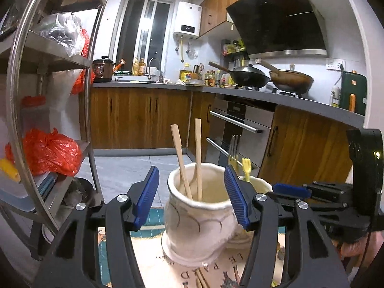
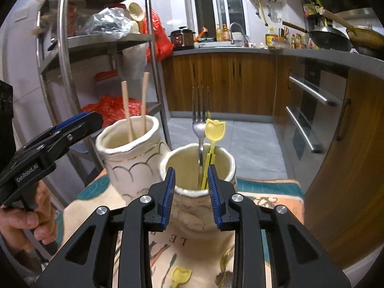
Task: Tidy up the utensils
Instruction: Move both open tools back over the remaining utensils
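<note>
Standing on a printed cloth [image 2: 268,192]: two cream ceramic jars, touching. Left jar [image 1: 196,218] holds two wooden chopsticks [image 1: 198,158]; right jar [image 2: 199,213] holds a steel fork [image 2: 199,129] and yellow tulip-topped pick [image 2: 212,141]. Left gripper [image 1: 192,196] fingers wide, empty. Right gripper [image 2: 190,192] narrower, gripping nothing.

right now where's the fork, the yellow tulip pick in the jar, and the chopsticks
fork [image 2: 200,129], right wrist view, neck below the tines
yellow tulip pick [image 2: 215,129], right wrist view, tulip head
chopsticks [image 1: 198,153], left wrist view, right stick's shaft
</note>
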{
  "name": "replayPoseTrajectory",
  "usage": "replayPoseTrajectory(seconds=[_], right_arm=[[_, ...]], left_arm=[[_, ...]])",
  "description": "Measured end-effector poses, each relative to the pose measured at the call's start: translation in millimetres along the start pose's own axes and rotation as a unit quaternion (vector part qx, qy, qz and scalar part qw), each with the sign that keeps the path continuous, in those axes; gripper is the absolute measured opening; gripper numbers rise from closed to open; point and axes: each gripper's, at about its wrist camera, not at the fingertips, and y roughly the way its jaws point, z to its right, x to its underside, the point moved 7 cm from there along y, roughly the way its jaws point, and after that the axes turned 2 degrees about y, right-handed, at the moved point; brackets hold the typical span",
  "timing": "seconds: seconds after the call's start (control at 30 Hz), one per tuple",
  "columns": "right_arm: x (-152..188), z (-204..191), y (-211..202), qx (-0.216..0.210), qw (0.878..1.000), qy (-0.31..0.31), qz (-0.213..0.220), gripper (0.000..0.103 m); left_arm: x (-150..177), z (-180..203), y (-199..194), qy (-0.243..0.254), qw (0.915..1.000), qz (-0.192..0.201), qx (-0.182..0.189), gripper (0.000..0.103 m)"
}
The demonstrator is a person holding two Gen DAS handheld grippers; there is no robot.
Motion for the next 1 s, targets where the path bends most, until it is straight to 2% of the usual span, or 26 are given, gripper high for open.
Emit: replayPoseTrajectory(seconds=[0.17,0.3,0.63,1.0], right_arm=[[8,3,-17,0.003,1.000,-0.005,0.004,0.035],[22,6,-32,0.008,1.000,-0.008,-0.003,0.038],[66,30,-50,0.030,0.998,0.006,-0.056,0.039],[112,43,-58,0.030,0.991,0.012,-0.133,0.039]], left_arm=[[15,2,-17,-0.001,0.9999,-0.012,0.009,0.062],[36,4,-25,0.000,0.9990,-0.043,0.012,0.064],[89,17,-36,0.016,0.9927,-0.116,0.029,0.064],[137,20,-28,0.030,0.9792,-0.199,0.026,0.064]])
